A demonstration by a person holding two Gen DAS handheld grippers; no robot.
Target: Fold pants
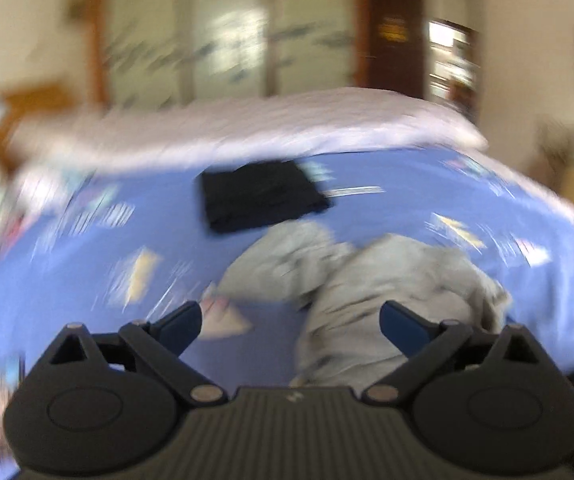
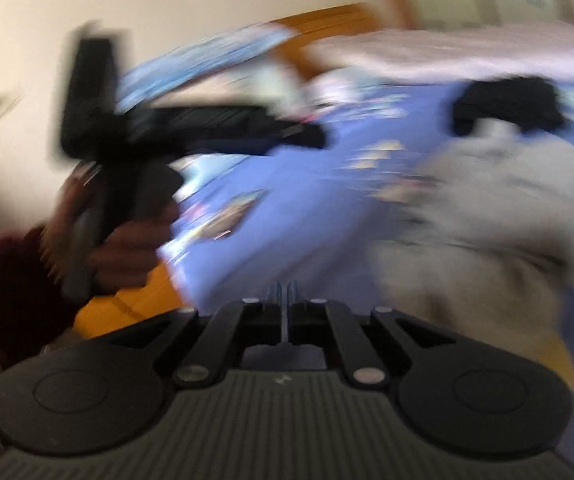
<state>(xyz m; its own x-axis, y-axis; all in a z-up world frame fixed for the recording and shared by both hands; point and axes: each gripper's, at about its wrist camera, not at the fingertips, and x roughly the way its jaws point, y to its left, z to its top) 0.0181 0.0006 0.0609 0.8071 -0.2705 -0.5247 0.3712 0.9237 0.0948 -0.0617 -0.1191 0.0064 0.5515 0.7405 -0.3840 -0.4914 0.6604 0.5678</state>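
While right wrist shows the hand (image 2: pixel 127 248), left wrist doesn't.

You get soft daylight, brightest at one o'clock in the left view; heavy motion blur, fisheye-bent edges throughout.

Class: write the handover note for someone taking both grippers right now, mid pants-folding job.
Left gripper: open, empty, above the bed.
Right gripper: shut, nothing between its fingers.
Grey pants: crumpled in a heap on the blue bedsheet, not folded.
Black garment: folded flat, beyond the grey heap.
Left to do: spread the grey pants, fold them. Frames are blurred, so check details.
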